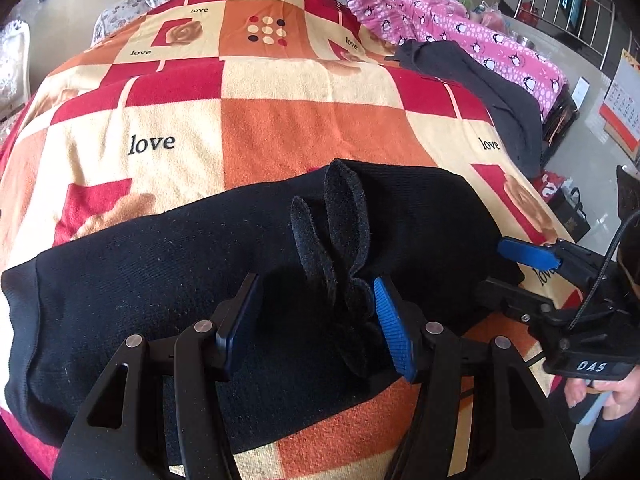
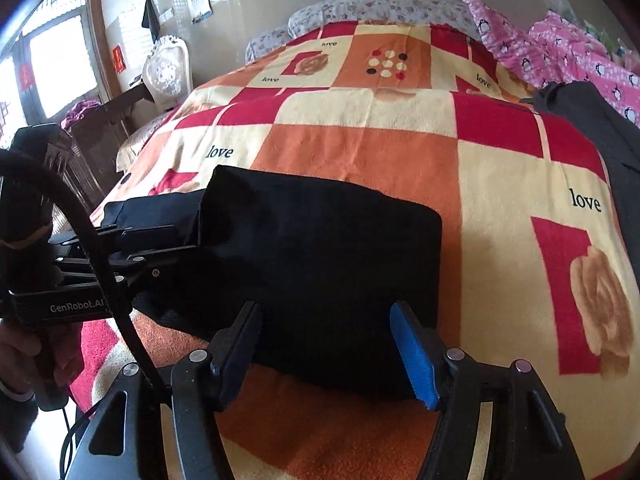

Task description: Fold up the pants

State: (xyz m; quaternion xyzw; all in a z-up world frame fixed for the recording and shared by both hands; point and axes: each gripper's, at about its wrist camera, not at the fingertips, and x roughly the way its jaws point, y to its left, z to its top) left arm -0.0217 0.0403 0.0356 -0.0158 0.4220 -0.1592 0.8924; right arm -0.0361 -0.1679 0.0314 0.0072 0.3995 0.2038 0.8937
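Black pants (image 1: 160, 288) lie folded across the near part of a patchwork bedspread (image 1: 280, 128), with a bunched strap or drawstring loop (image 1: 340, 216) on top. My left gripper (image 1: 316, 320) is open just above the pants, its fingers either side of the loop. In the right wrist view the pants (image 2: 320, 264) form a thick folded block. My right gripper (image 2: 328, 348) is open at the block's near edge, holding nothing. The right gripper also shows in the left wrist view (image 1: 516, 268), and the left gripper in the right wrist view (image 2: 172, 240), at the pants' left end.
A dark grey garment (image 1: 480, 80) and pink penguin bedding (image 1: 460, 28) lie along the bed's right side. Pillows (image 2: 380, 6) sit at the head. A chair (image 2: 168, 68) and dark furniture stand left of the bed. Bags (image 1: 568, 208) are on the floor to the right.
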